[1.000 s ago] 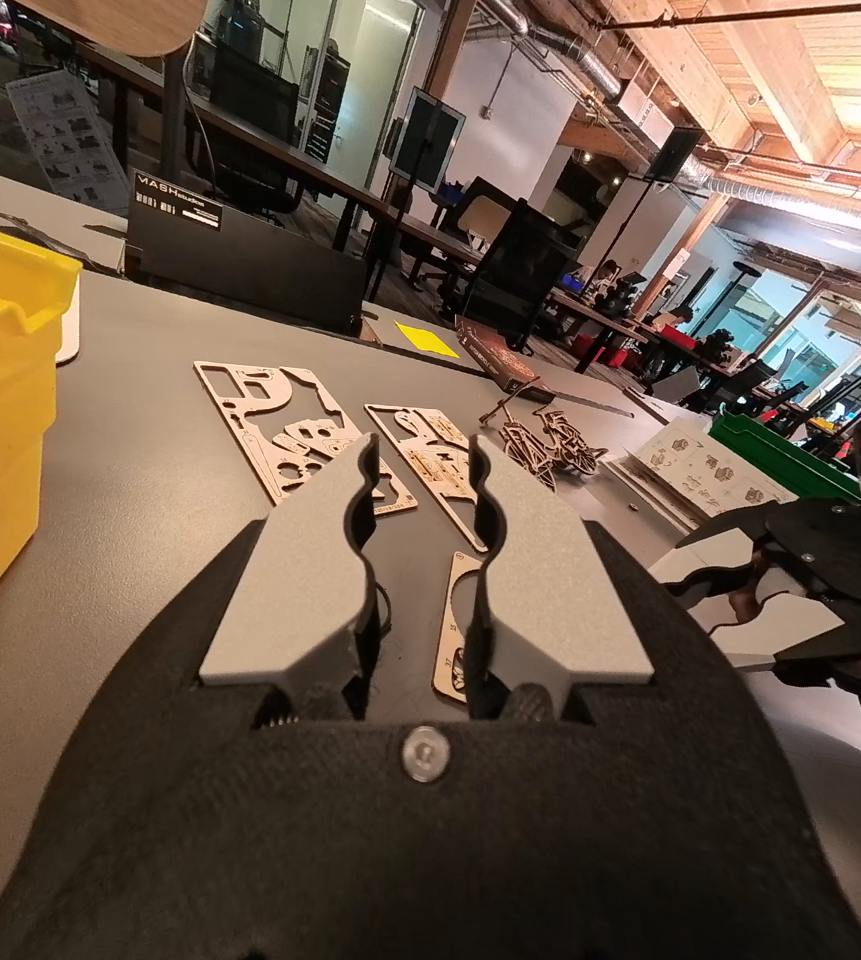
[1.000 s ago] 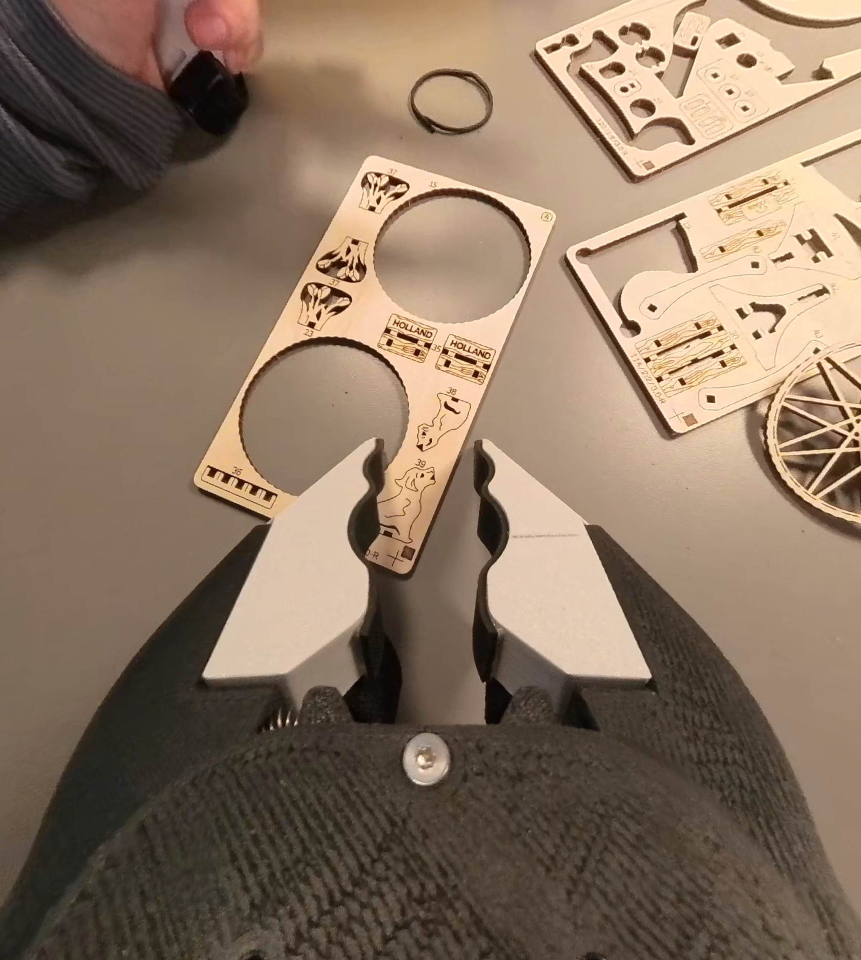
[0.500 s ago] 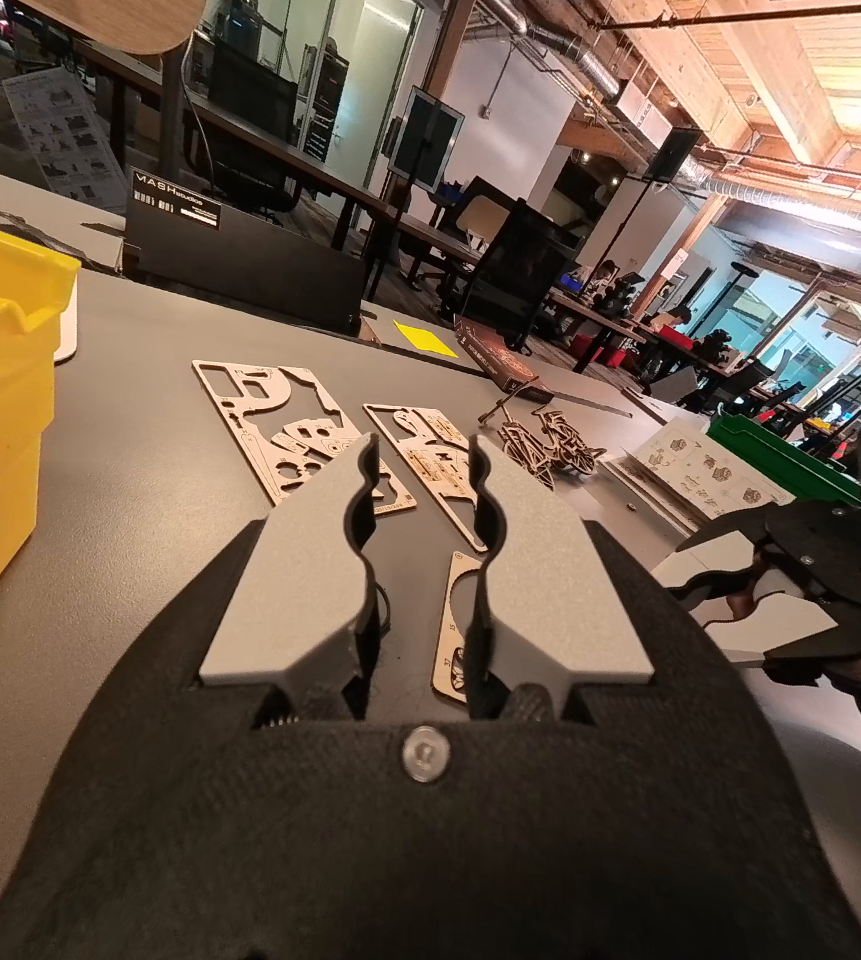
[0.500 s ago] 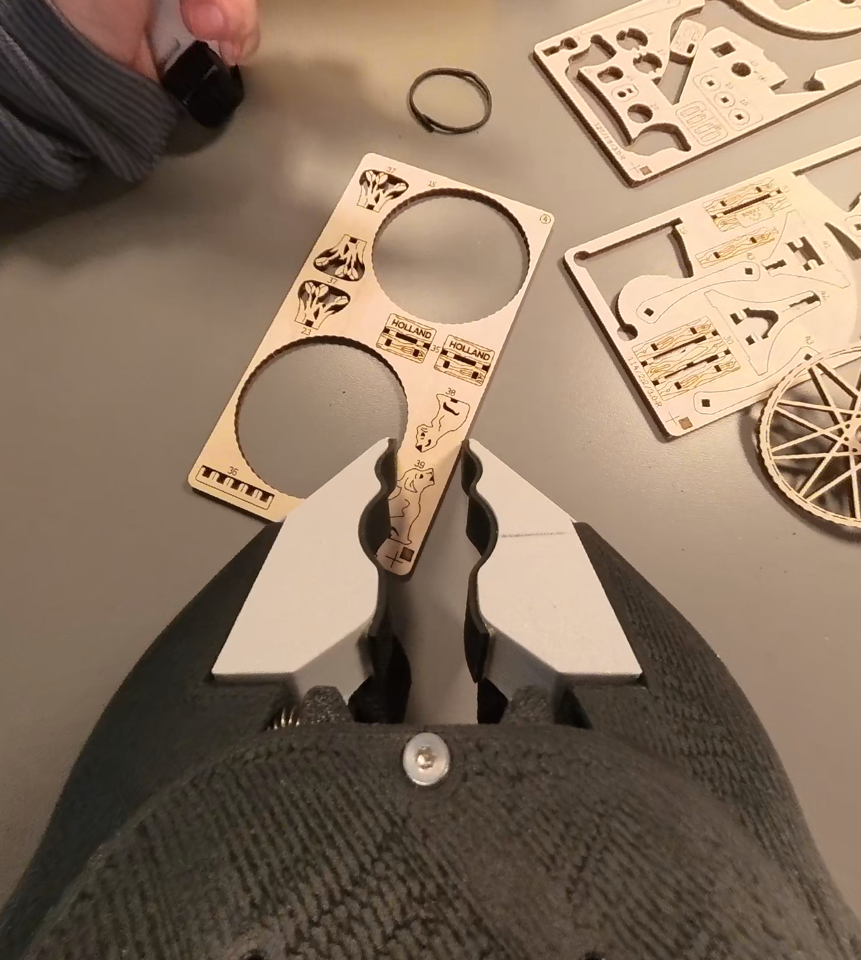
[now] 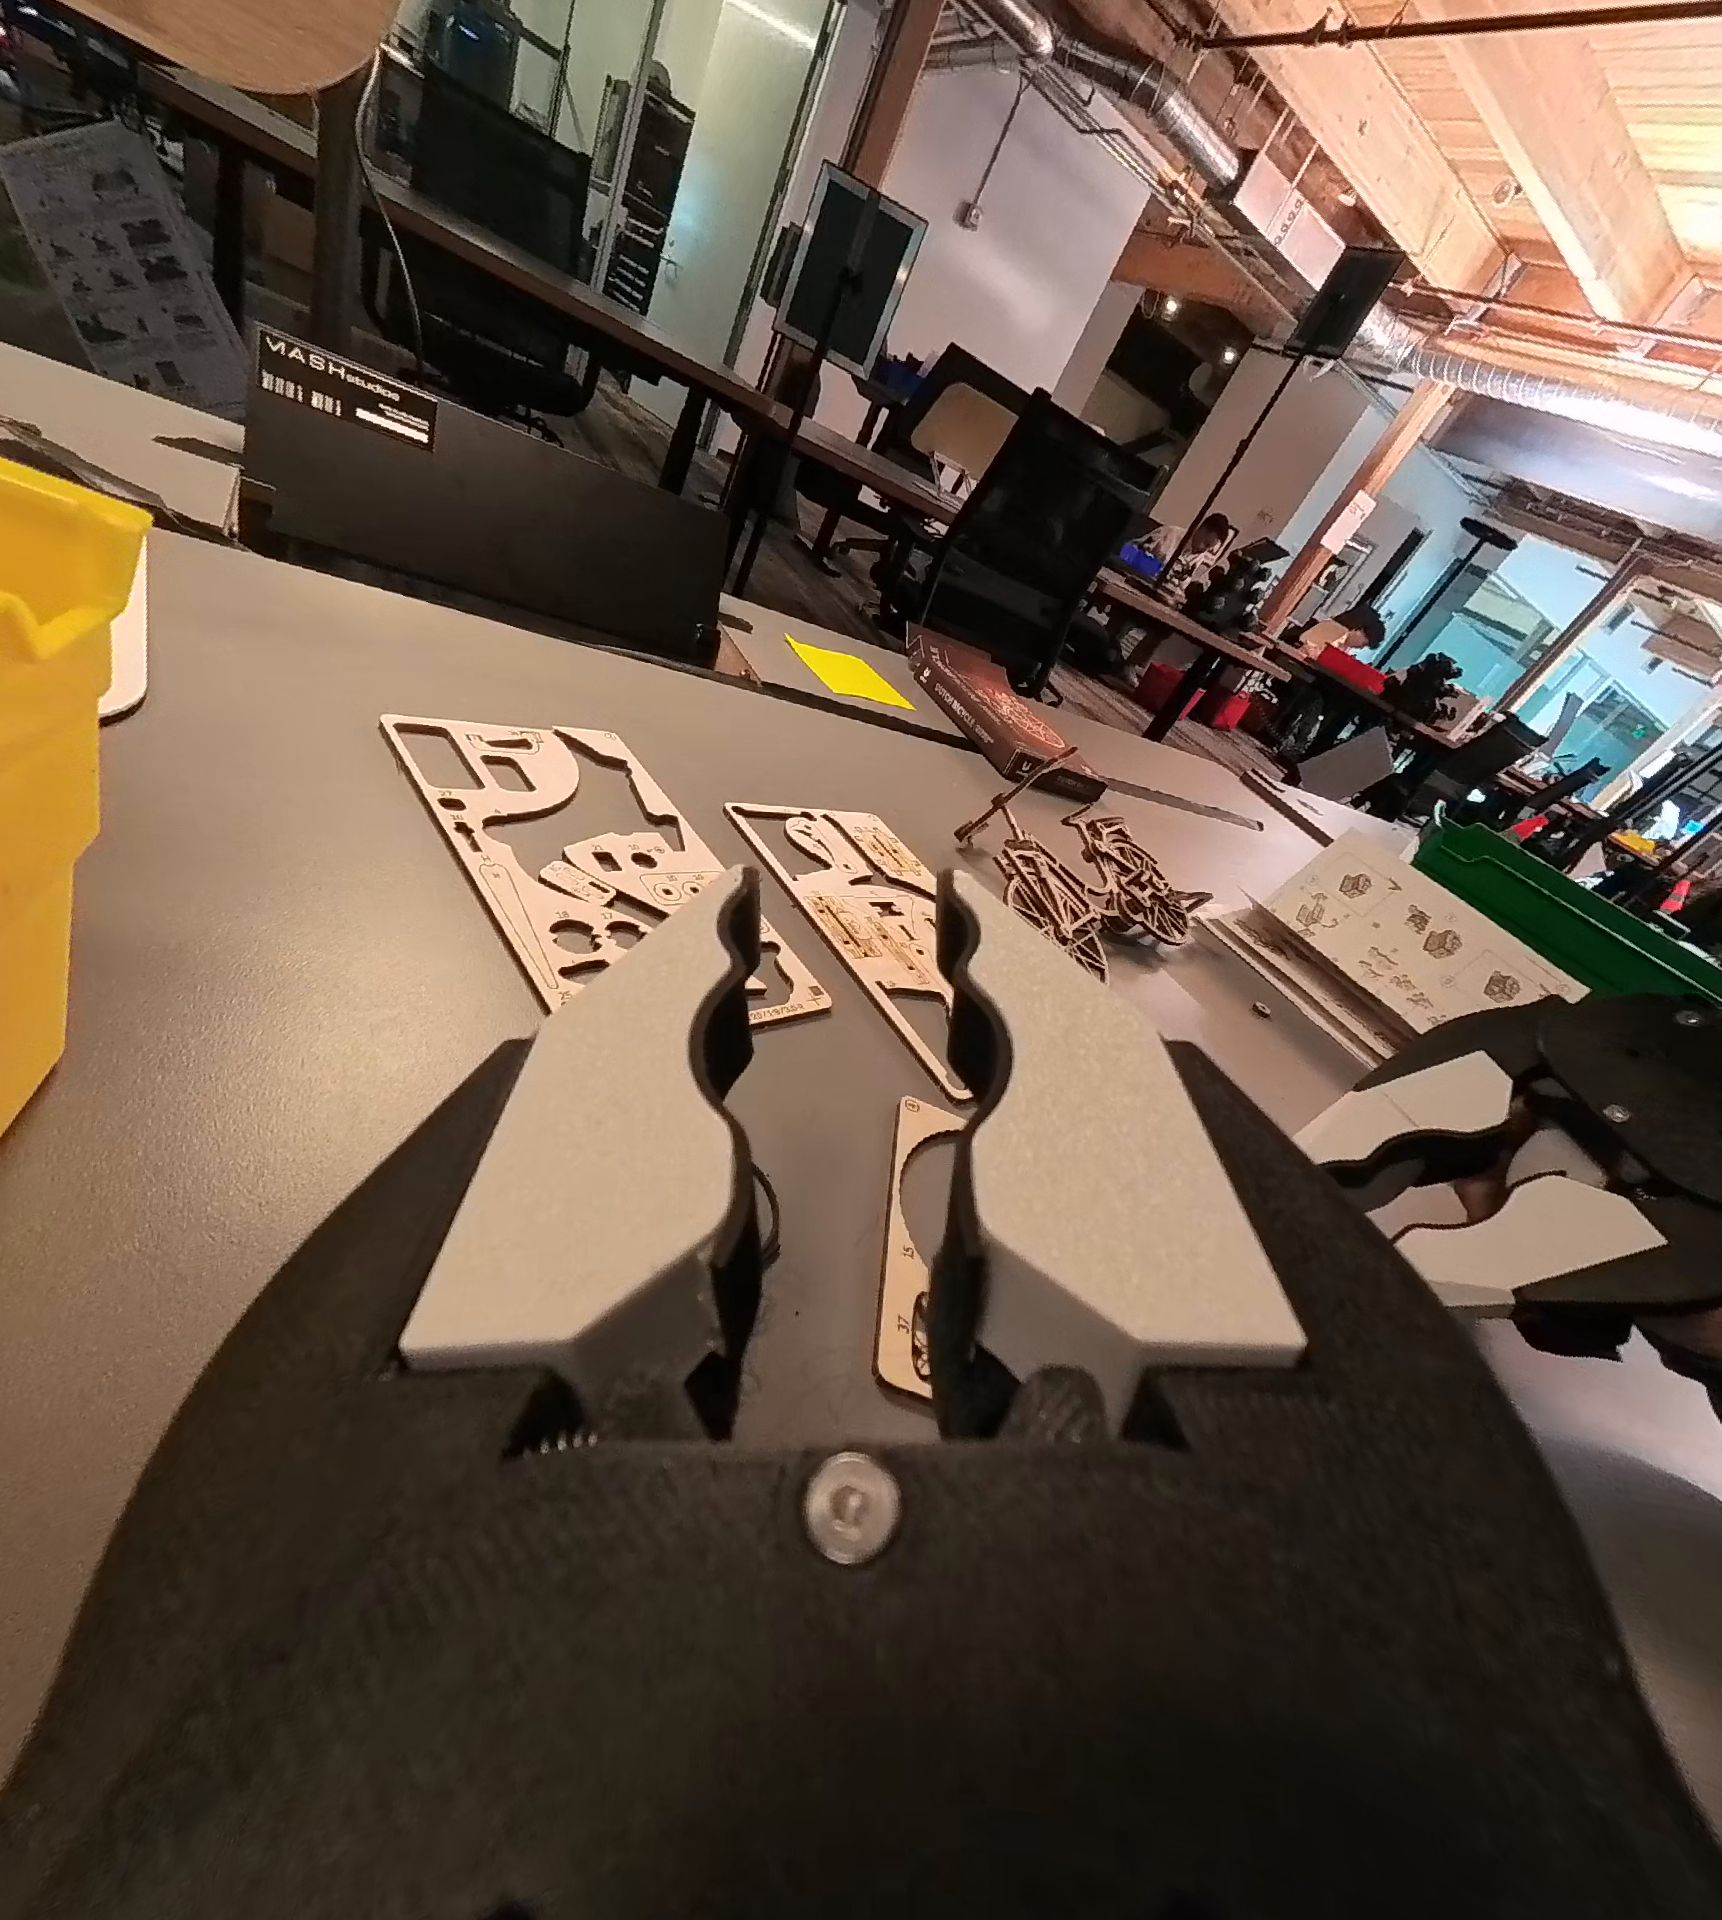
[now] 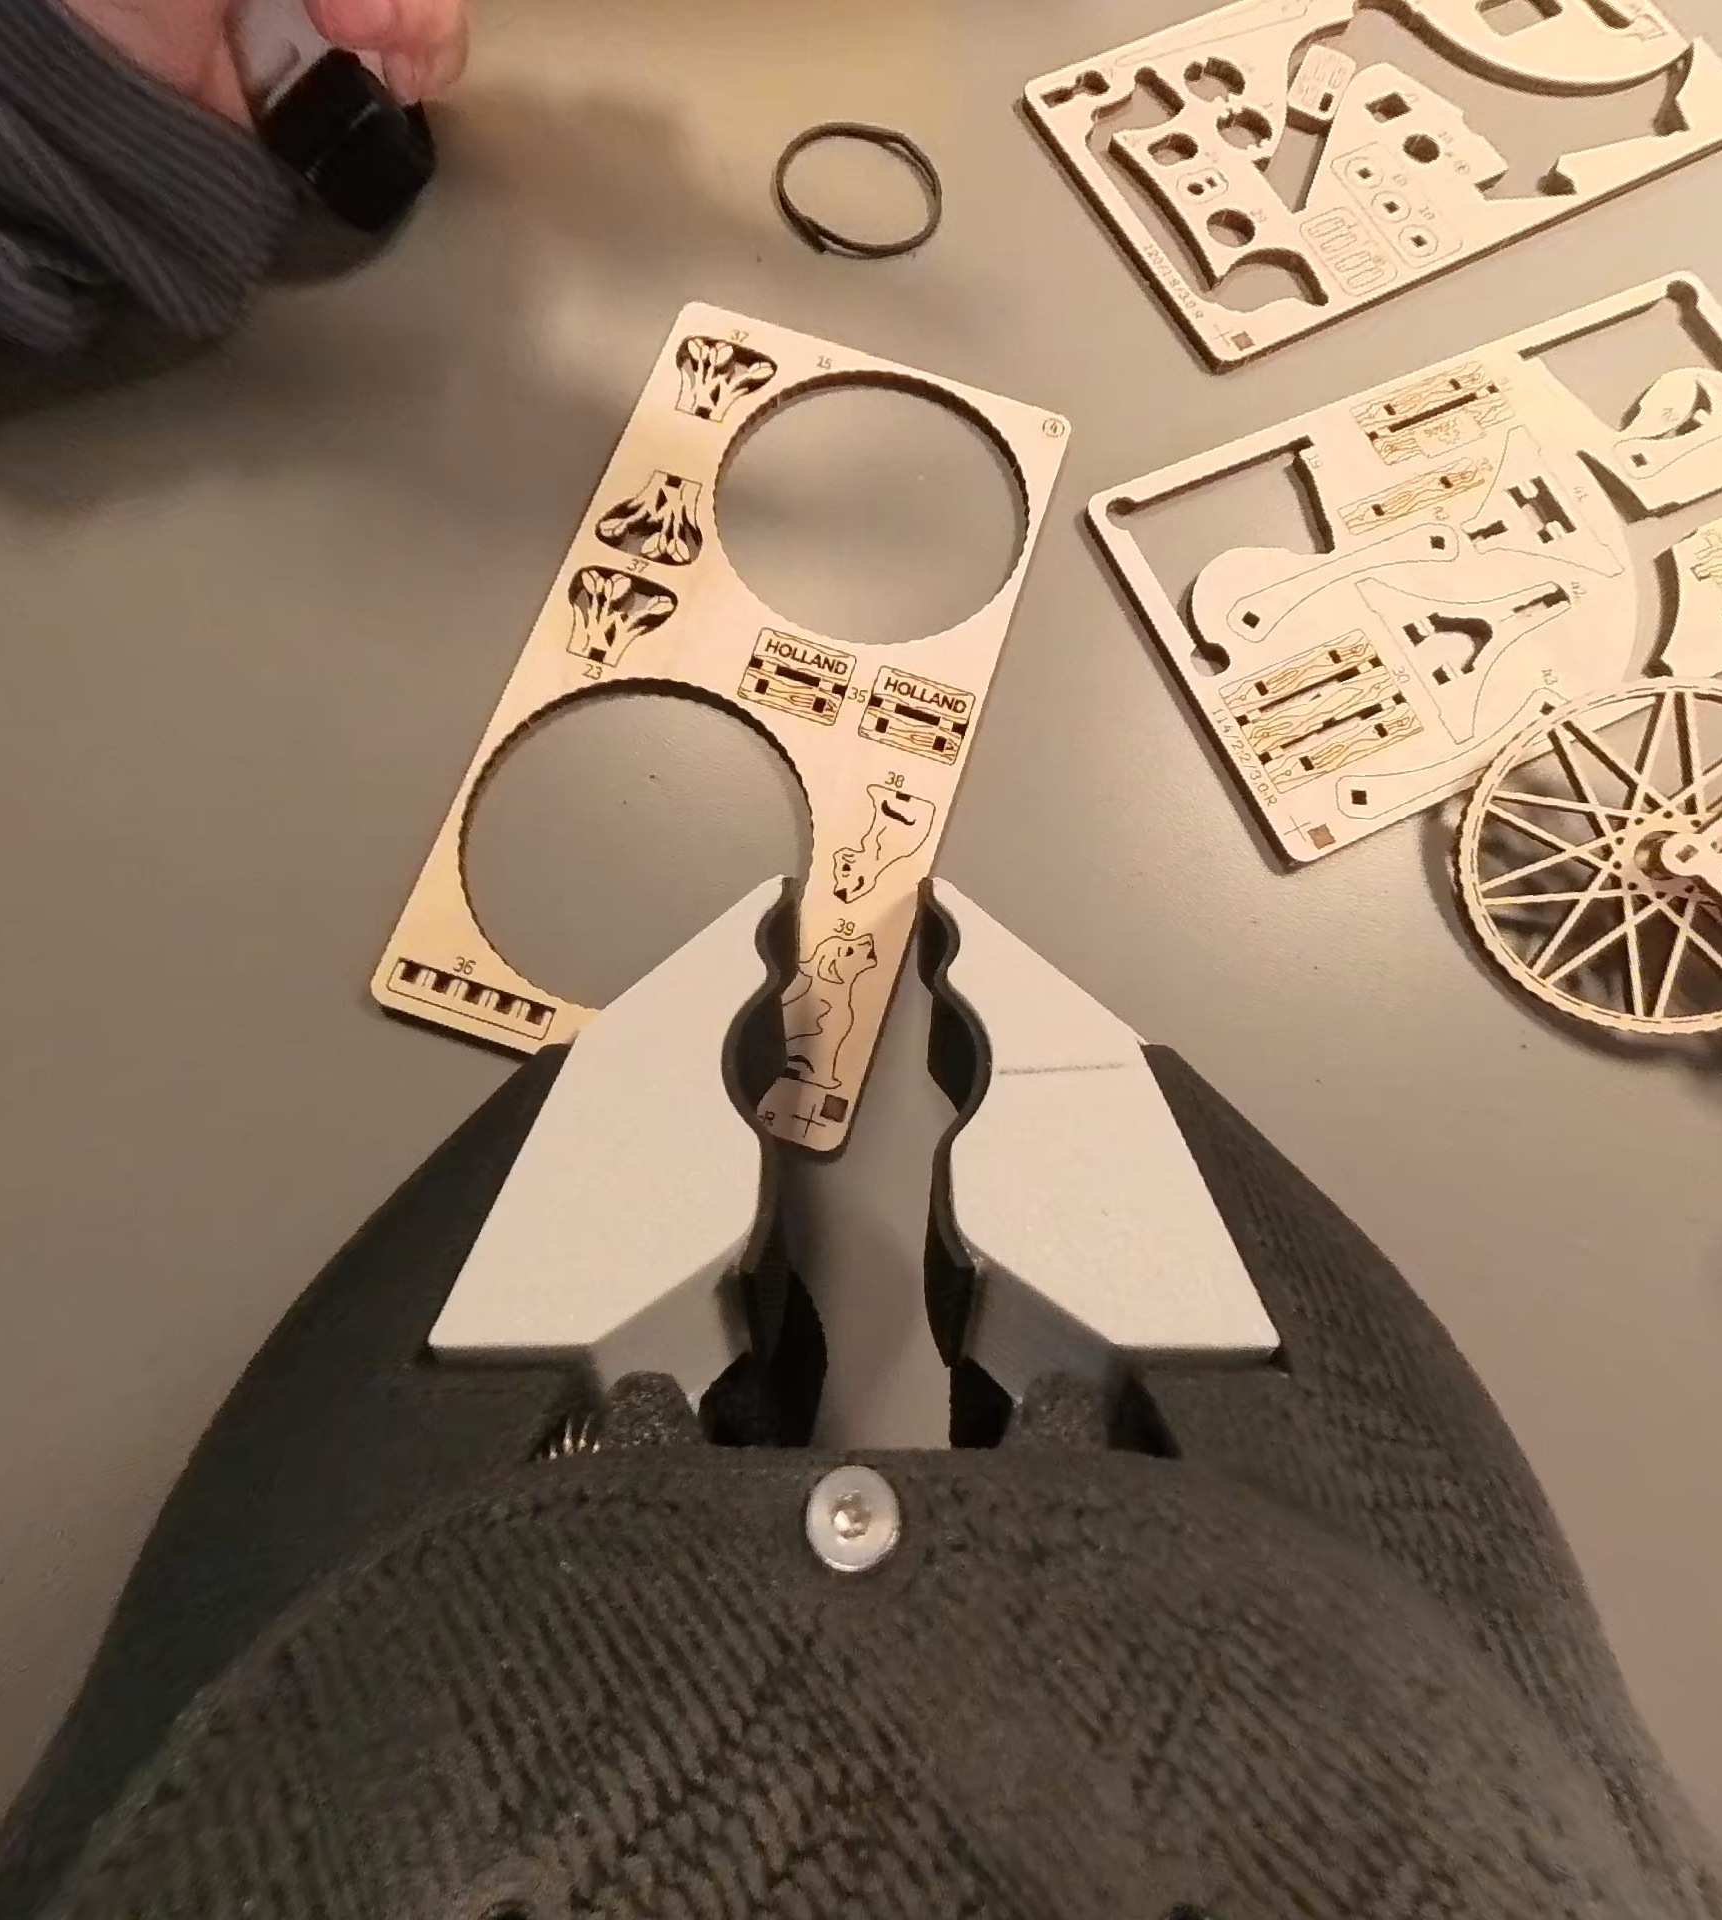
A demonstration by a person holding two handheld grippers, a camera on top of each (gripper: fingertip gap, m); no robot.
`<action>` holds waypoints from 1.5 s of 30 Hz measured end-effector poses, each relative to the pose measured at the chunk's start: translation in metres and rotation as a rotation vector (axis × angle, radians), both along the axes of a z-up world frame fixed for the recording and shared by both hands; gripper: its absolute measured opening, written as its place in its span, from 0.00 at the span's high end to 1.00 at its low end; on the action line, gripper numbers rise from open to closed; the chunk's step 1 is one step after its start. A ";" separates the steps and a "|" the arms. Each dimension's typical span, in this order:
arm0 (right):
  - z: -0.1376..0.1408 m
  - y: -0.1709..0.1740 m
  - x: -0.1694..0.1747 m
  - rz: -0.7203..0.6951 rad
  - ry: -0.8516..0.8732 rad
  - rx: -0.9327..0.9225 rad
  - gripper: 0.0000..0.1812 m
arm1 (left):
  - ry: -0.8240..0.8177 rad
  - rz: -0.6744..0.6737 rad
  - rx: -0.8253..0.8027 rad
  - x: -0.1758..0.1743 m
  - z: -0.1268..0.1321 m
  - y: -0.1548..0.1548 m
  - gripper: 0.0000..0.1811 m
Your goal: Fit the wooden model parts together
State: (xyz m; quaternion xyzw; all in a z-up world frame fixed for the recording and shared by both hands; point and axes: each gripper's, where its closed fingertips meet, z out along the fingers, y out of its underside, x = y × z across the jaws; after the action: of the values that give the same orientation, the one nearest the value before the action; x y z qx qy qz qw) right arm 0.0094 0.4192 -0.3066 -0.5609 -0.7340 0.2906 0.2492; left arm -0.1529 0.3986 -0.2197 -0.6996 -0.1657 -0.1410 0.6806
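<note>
Desk [image 6: 161, 831]: three wooden sheets laid flat, many parts unpunched.
Bicycle model [image 5: 1085, 904]: partly built (wheels fitted).
Right hand-held gripper [image 6: 855, 902]: jaws parted, straddling the two-hole sheet [image 6: 628, 665] corner.
Left hand-held gripper [image 5: 849, 891]: parted, empty.

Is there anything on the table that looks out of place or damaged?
Nothing looks damaged. The wooden sheet with two round holes lies slightly askew to the other sheets, and a loose dark ring sits beyond it.
</note>
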 end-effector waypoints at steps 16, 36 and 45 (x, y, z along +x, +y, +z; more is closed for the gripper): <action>0.008 -0.010 -0.002 0.087 0.076 -0.028 1.00 | 0.022 -0.036 0.029 0.006 0.007 -0.002 0.82; 0.007 -0.009 -0.007 0.034 -0.025 -0.066 0.78 | -0.048 -0.134 -0.417 0.061 -0.045 -0.039 0.75; 0.021 0.003 -0.062 0.043 -0.186 -0.070 0.83 | 0.127 0.141 -0.082 0.033 -0.004 -0.050 0.79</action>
State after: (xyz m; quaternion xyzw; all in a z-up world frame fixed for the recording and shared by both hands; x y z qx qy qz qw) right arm -0.0525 0.4224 -0.2856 -0.5779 -0.7554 0.2680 0.1537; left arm -0.1195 0.3485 -0.2234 -0.7208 -0.1767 -0.0411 0.6689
